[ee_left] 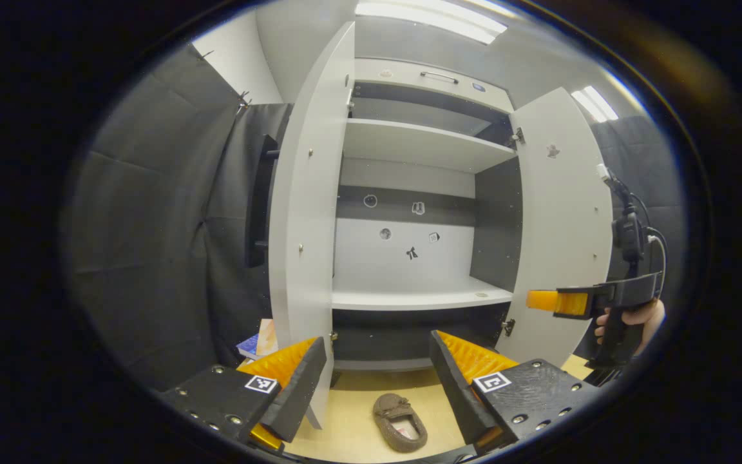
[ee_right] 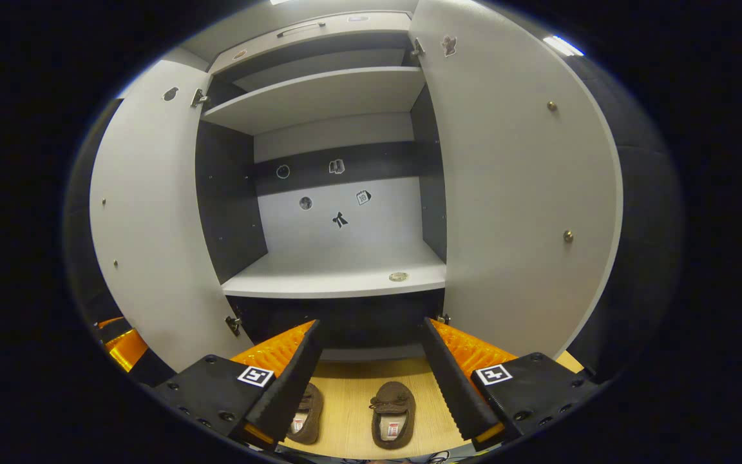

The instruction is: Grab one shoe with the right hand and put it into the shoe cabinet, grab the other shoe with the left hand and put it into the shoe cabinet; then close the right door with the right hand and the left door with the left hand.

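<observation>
We hold the left gripper (ee_left: pixel 377 380) with its jaws spread wide and nothing between them; just ahead of it and a little below, one brown shoe (ee_left: pixel 400 422) lies on the pale wooden floor (ee_left: pixel 345 425), toe pointing toward the cabinet, in the gap between our two fingers. Beyond the shoe stands the shoe cabinet (ee_left: pixel 419 296), both doors swung open: the left door (ee_left: pixel 310 212) rises close past our left finger, the right door (ee_left: pixel 561 225) stands farther off to the right. Beside that right door, in the left gripper view, we see the right gripper (ee_left: pixel 542 300) held level in a hand (ee_left: pixel 635 322), its tips pointing toward the door. In the right gripper view, the right gripper (ee_right: pixel 371 380) is likewise wide open and empty. Just ahead of it on the floor (ee_right: pixel 351 406) sit both shoes side by side: one shoe (ee_right: pixel 393 414) in the gap between the fingers, the other shoe (ee_right: pixel 306 412) partly hidden behind the left finger. Farther out, the cabinet's lower shelf (ee_right: pixel 339 274) lies bare of shoes, with the upper shelf (ee_right: pixel 319 96) above it and a few small stickers (ee_right: pixel 340 220) on the back wall.
</observation>
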The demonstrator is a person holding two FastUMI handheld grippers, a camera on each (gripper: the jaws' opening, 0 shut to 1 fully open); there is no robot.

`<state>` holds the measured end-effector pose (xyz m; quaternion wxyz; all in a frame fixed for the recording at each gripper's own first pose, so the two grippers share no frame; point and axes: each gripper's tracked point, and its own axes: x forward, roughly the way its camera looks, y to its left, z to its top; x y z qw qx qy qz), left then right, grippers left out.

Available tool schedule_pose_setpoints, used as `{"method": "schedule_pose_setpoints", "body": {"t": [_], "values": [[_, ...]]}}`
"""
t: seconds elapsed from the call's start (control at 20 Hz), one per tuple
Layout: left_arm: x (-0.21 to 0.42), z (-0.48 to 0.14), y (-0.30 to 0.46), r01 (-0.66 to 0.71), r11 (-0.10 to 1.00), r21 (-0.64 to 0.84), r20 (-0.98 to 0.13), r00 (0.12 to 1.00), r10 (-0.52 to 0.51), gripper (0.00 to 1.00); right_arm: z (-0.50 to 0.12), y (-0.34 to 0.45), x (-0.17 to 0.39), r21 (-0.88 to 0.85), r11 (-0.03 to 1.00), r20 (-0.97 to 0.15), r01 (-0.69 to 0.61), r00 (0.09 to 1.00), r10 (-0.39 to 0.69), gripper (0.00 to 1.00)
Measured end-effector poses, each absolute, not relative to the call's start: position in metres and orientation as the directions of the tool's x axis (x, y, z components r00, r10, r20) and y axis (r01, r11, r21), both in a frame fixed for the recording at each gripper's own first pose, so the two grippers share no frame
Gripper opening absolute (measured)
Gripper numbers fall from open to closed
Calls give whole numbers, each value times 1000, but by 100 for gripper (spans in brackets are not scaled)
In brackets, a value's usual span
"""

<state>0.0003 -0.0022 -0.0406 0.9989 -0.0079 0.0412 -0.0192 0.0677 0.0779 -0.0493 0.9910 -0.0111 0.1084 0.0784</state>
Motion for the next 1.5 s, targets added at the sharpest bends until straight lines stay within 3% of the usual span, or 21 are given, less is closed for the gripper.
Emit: {"method": "schedule_pose_setpoints", "body": {"t": [0.1, 0.15, 0.25, 0.6, 1.3, 1.5], "values": [[-1, -47, -7, 52, 999, -8, -100, 994, -52, 93, -72, 84, 73, 10, 984, -270, -176, 947, 172, 94], [-1, -49, -8, 59, 998, -4, -107, 993, -59, 97, -84, 87, 74, 31, 982, -294, -188, 937, 189, 98], [-2, -55, -11, 71, 997, 1, -123, 990, -70, 93, -108, 92, 78, 64, 980, -344, -191, 917, 201, 98], [4, -86, -21, 105, 994, 3, -207, 973, -102, 94, -212, 98, 79, 100, 982, -573, -162, 797, 190, 98], [2, -138, -35, 161, 987, 10, -325, 934, -149, 94, -352, 110, 86, 63, 983, -762, -172, 628, 159, 99], [3, -145, -33, 156, 988, 2, -338, 930, -146, 94, -382, 96, 108, 0, 993, -769, -116, 635, 74, 98]]}}
